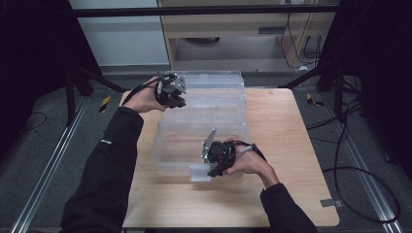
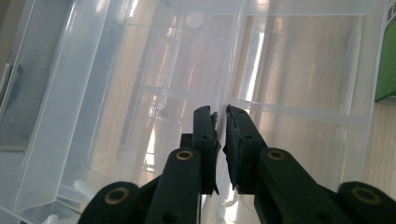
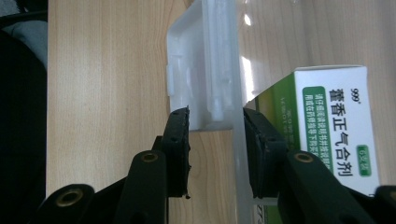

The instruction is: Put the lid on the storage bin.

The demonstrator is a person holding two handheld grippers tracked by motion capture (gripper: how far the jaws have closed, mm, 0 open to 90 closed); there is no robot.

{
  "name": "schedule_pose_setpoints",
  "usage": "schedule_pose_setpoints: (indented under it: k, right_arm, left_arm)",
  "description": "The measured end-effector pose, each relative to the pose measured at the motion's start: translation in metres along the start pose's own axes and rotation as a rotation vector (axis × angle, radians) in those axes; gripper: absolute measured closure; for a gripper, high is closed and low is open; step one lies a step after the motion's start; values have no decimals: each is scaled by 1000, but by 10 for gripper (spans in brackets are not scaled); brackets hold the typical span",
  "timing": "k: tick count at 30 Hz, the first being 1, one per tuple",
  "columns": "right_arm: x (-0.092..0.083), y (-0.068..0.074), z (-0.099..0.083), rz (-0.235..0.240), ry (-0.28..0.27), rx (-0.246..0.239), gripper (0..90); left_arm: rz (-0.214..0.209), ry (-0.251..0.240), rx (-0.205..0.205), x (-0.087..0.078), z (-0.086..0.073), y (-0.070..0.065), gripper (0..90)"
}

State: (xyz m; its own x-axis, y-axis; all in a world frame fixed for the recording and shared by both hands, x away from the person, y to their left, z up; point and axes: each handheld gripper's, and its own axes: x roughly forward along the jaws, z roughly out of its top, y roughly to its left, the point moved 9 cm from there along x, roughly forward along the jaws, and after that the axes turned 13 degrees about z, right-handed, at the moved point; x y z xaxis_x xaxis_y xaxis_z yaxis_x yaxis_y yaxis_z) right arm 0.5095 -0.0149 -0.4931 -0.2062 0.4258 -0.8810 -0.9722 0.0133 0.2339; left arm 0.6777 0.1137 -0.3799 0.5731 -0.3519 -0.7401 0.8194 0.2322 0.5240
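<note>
A clear plastic storage box (image 1: 167, 145) stands on the wooden table (image 1: 286, 145), its clear lid (image 1: 214, 82) lying open toward the back. My left gripper (image 1: 177, 99) is at the lid's left side. In the left gripper view its jaws (image 2: 221, 114) are pinched on a thin clear rim (image 2: 233, 56). My right gripper (image 1: 211, 170) is at the box's front wall. Its jaws (image 3: 215, 116) sit either side of the white latch (image 3: 201, 70) and the wall, pressed on them. A green-and-white medicine carton (image 3: 327, 140) lies inside the box, just behind that wall.
Bare tabletop lies right of the box and in front of it. The table's front edge (image 1: 228, 225) is near the person's sleeves. Black frame legs (image 1: 335, 82) and cables (image 1: 359, 184) are on the floor around the table.
</note>
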Motion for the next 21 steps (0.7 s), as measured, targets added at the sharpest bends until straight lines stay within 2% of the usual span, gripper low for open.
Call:
schedule_pose_setpoints:
  k: [9,10,18,21]
  right_arm:
    - [0,0,0,-6,4,3,650]
    - [1,-1,1,-8,1,-10,651]
    - [1,0,0,-6,2,-5,652]
    - [1,1,0,-6,8,14,652]
  left_arm:
    - [-2,39,57,-4,6,-4,862]
    - [-4,45,62,-5,7,-4,869]
    - [-20,40,66,-13,8,-10,880]
    - [-23,37,63,-19,8,-14,881]
